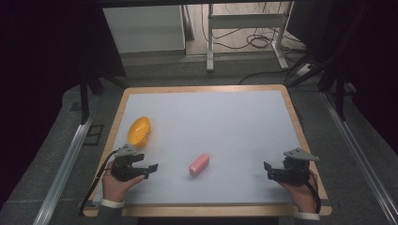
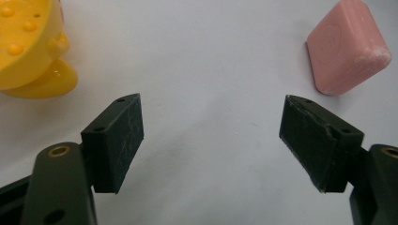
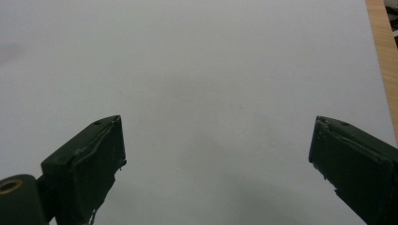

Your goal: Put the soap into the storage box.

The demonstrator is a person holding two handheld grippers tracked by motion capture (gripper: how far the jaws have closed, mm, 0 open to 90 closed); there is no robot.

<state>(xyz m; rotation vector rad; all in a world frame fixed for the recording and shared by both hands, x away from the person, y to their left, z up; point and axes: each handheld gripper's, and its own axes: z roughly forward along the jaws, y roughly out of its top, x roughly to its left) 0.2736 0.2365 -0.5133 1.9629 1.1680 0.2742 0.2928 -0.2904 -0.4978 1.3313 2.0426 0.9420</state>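
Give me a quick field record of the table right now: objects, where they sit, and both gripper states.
surface: white table top with wooden rim
object 1: pink rectangular soap bar, lying flat near the front centre
object 2: yellow plastic dish, left side, apart from the bar
left gripper: open, nothing between its jaws, nearest the dish
right gripper: open, nothing between its jaws, over bare surface

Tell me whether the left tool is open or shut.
Open: the left tool has its jaws wide apart over bare table, nothing between them.
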